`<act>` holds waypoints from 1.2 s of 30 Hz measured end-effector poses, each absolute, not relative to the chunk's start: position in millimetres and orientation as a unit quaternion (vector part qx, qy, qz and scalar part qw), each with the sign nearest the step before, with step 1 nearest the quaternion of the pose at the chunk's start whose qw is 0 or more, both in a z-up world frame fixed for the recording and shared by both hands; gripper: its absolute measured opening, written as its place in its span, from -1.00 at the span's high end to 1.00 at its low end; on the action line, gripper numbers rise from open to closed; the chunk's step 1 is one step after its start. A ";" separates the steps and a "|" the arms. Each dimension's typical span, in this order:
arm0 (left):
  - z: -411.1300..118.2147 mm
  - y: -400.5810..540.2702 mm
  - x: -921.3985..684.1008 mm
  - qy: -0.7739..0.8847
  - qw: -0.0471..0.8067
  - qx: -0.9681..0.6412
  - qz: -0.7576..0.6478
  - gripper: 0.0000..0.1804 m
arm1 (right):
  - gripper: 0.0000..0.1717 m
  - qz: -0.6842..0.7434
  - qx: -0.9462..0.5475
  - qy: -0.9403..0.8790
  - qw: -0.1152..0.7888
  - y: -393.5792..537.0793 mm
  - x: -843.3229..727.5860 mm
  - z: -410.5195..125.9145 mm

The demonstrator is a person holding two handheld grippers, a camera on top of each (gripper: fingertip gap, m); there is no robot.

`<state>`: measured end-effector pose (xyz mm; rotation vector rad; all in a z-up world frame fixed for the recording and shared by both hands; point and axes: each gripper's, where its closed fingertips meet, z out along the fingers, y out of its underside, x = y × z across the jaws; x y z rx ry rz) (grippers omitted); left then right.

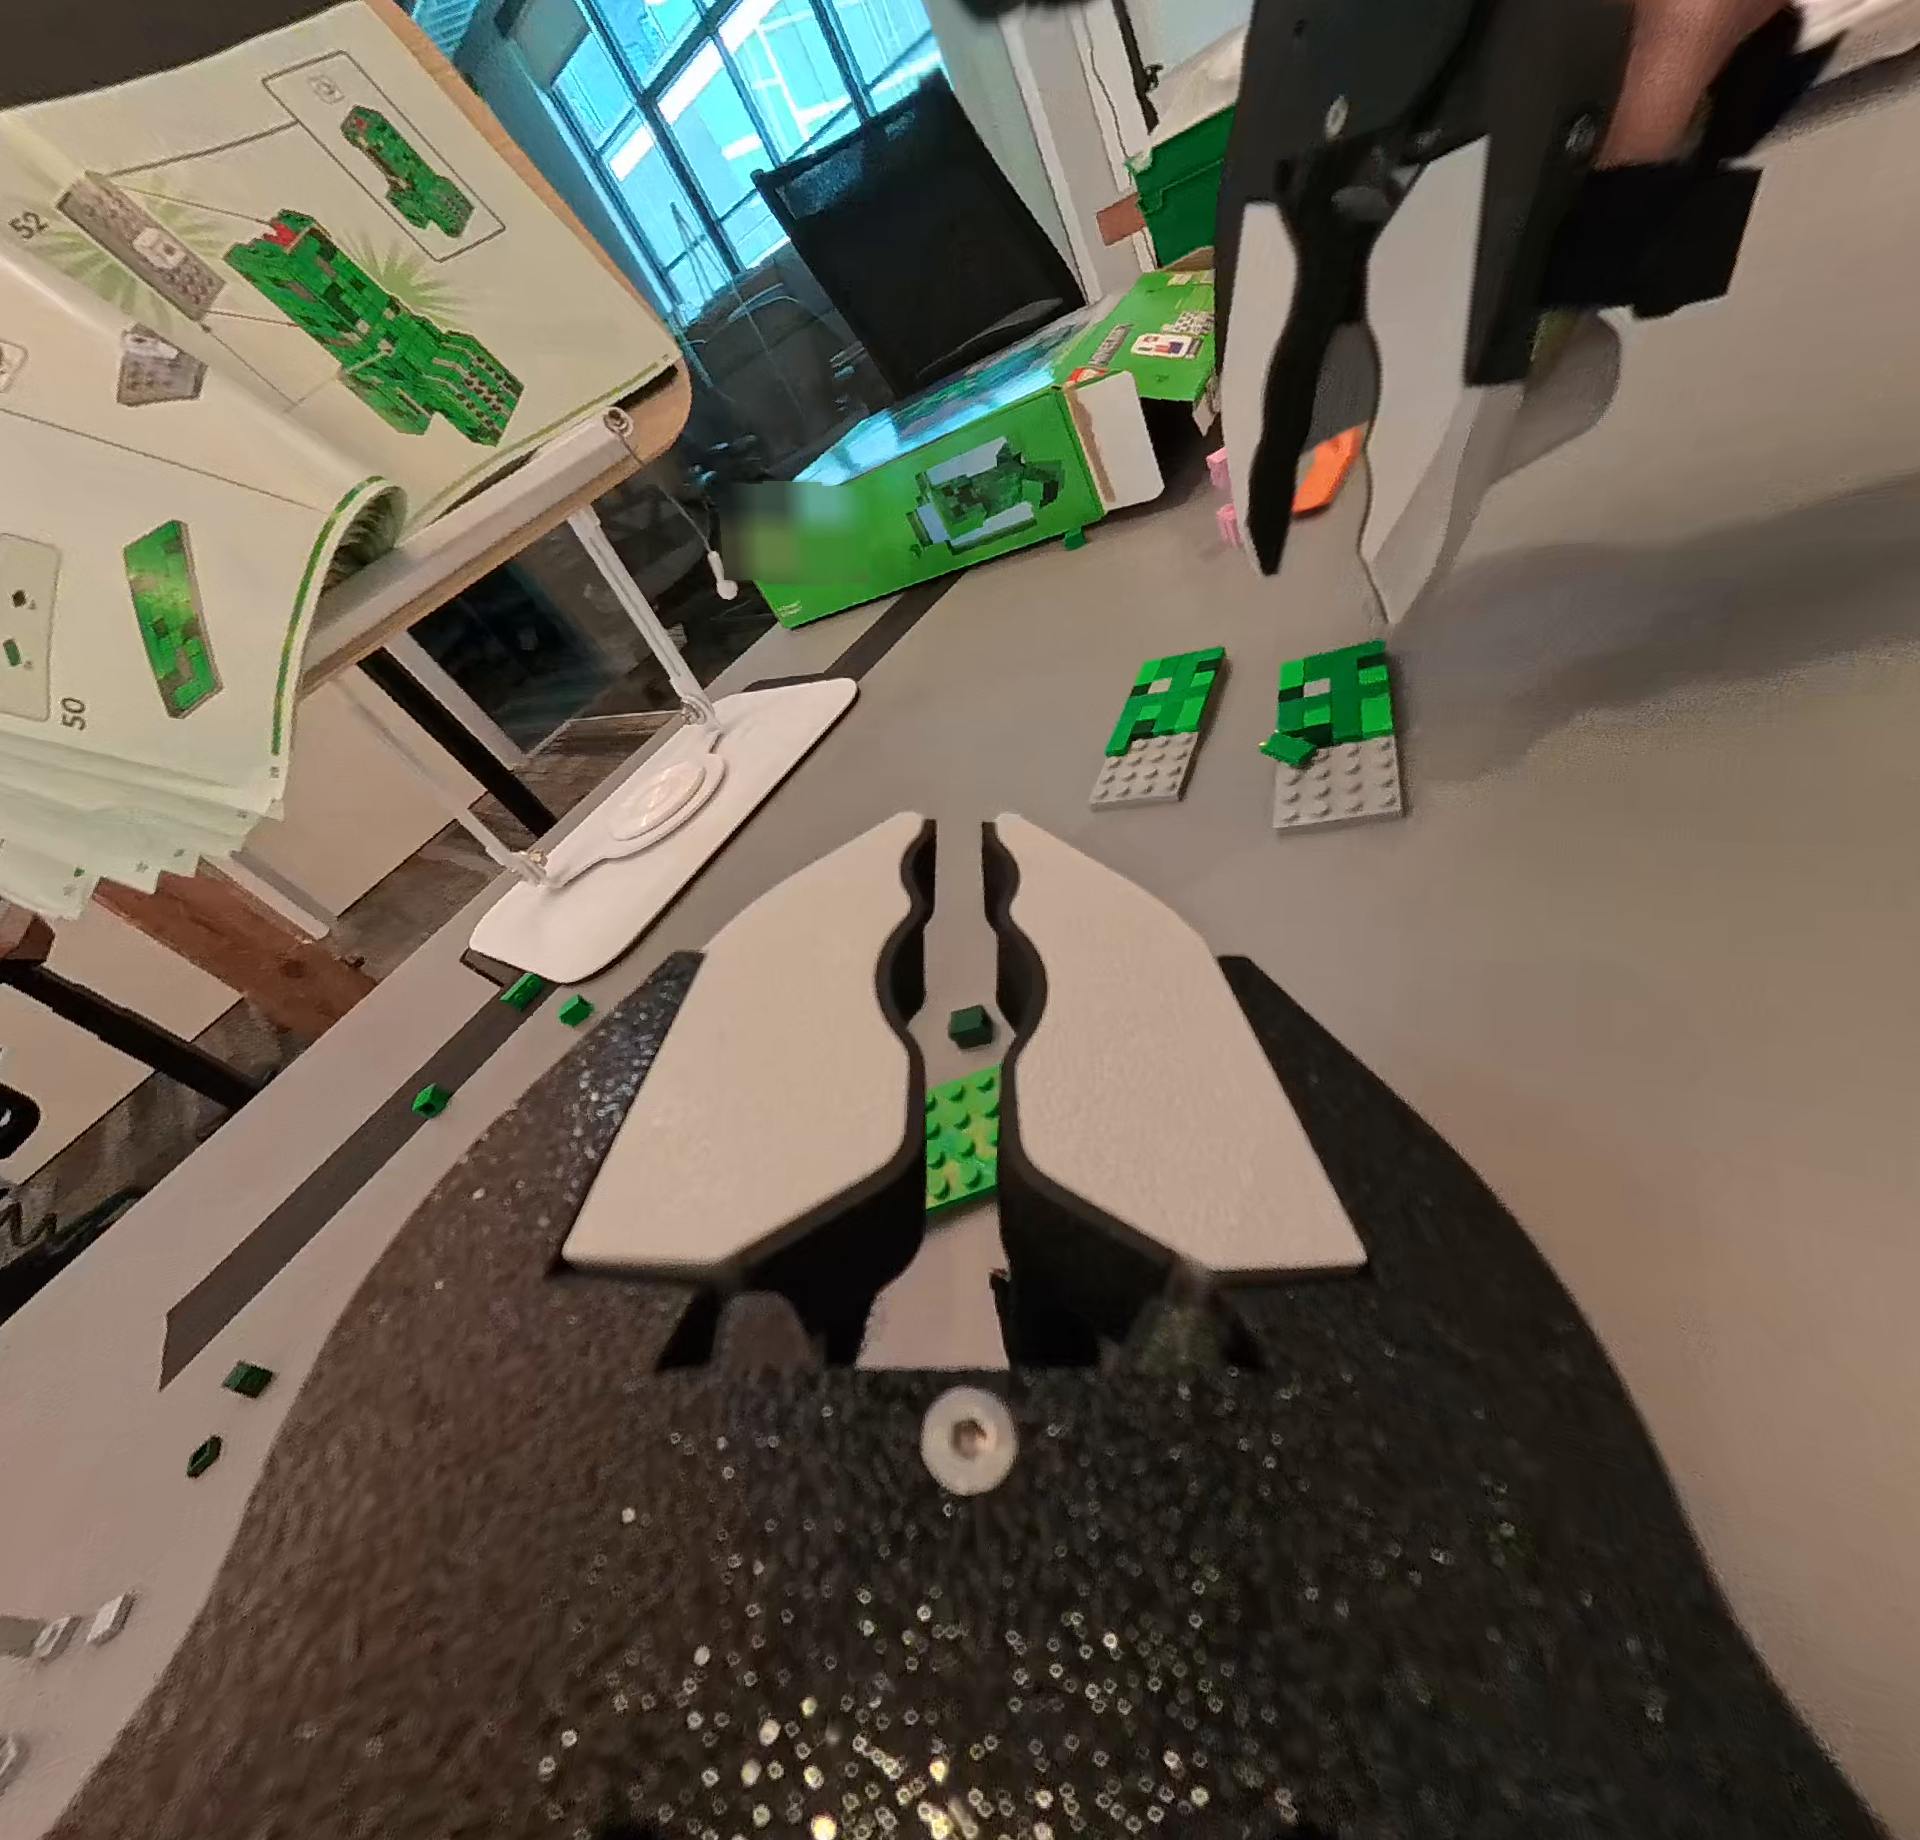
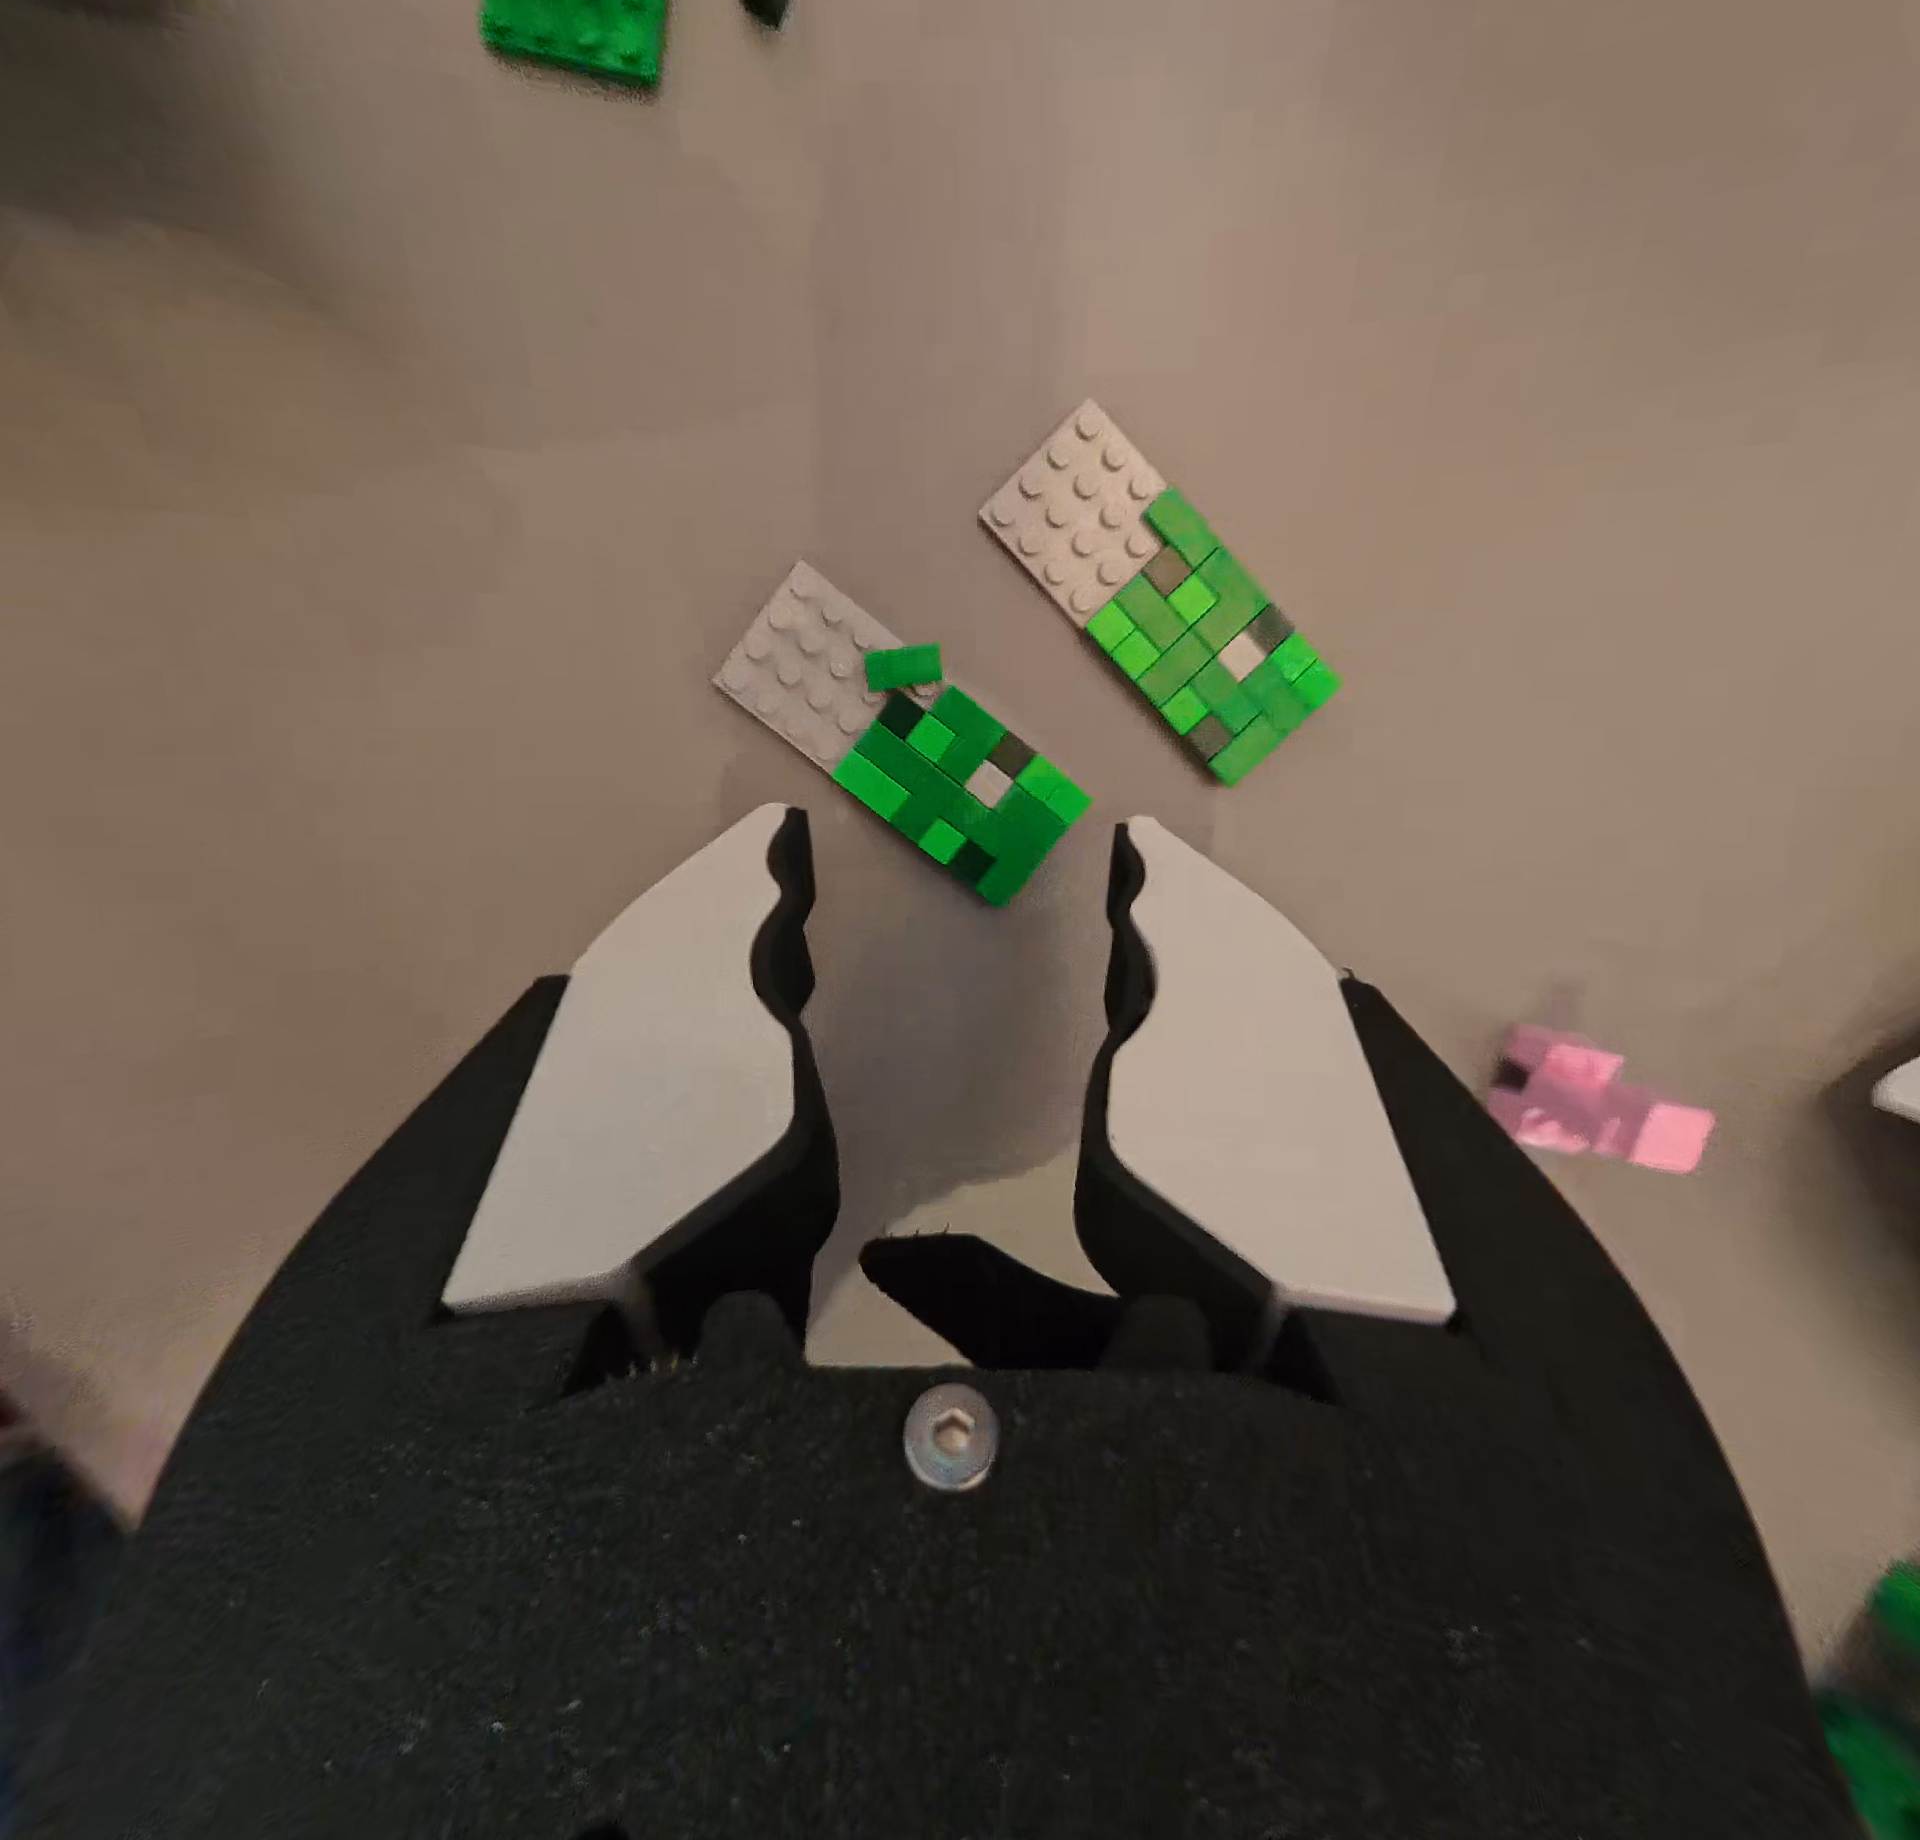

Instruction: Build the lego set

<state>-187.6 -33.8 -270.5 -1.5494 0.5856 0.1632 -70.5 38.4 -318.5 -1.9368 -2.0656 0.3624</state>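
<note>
Beyond open fingers (image 2: 790, 855), tiled plate (image 2: 935, 782).

Each gripper, left (image 1: 958, 834) and right (image 2: 958, 834), has a black, grainy textured body with a silver hex screw at its centre, and two pale grey fingers (image 2: 665, 1042) edged with wavy black pads.

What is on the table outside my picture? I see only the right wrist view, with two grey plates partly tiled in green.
Observer: A green cardboard box lies on its side on the table.
Operator: Is any building guide near?
Observer: Yes, an open instruction booklet rests on a raised board at the table's edge.
Operator: And the left gripper?
Observer: The left gripper hangs over a small dark green piece, its fingers almost together, gripping nothing.
</note>
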 end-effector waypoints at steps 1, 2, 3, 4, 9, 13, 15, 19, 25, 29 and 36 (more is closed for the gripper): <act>-271.6 -33.0 -185.4 0.263 0.670 -0.690 0.073 0.91 | 0.44 0.135 -0.646 -0.734 0.163 41.0 -67.6 -318.5; -272.6 -32.7 -182.4 0.268 0.667 -0.692 0.071 0.90 | 0.44 0.151 -0.620 -0.751 0.170 39.8 -65.2 -321.0; -274.1 -33.2 -177.8 0.273 0.663 -0.694 0.068 0.89 | 0.42 0.173 -0.593 -0.767 0.174 36.2 -64.9 -323.6; -276.0 -33.5 -171.9 0.277 0.657 -0.699 0.059 0.88 | 0.42 0.194 -0.565 -0.782 0.178 32.4 -64.1 -327.0; -293.8 -23.9 -132.8 0.239 0.597 -0.766 -0.021 0.70 | 0.38 0.255 -0.417 -0.843 0.226 30.9 -69.2 -332.0; -300.5 -7.7 -114.1 0.190 0.566 -0.800 -0.057 0.68 | 0.37 0.325 -0.380 -0.847 0.183 30.5 -74.8 -336.8; -299.0 -2.7 -103.4 0.178 0.560 -0.803 -0.098 0.74 | 0.38 0.350 -0.365 -0.848 0.161 31.0 -75.9 -337.1; -310.3 6.8 -101.9 0.168 0.533 -0.822 -0.104 0.75 | 0.43 0.348 -0.326 -0.869 0.133 34.7 -75.0 -349.5; -328.4 9.3 -103.4 0.166 0.498 -0.846 -0.091 0.69 | 0.59 0.352 -0.303 -0.875 0.137 32.0 -77.7 -353.8; -334.1 14.0 -98.2 0.169 0.470 -0.860 -0.098 0.70 | 0.61 0.352 -0.311 -0.872 0.142 29.3 -79.1 -354.0; -336.6 10.8 -97.0 0.192 0.453 -0.869 -0.057 0.84 | 0.62 0.321 -0.290 -0.878 0.206 29.7 -79.6 -351.6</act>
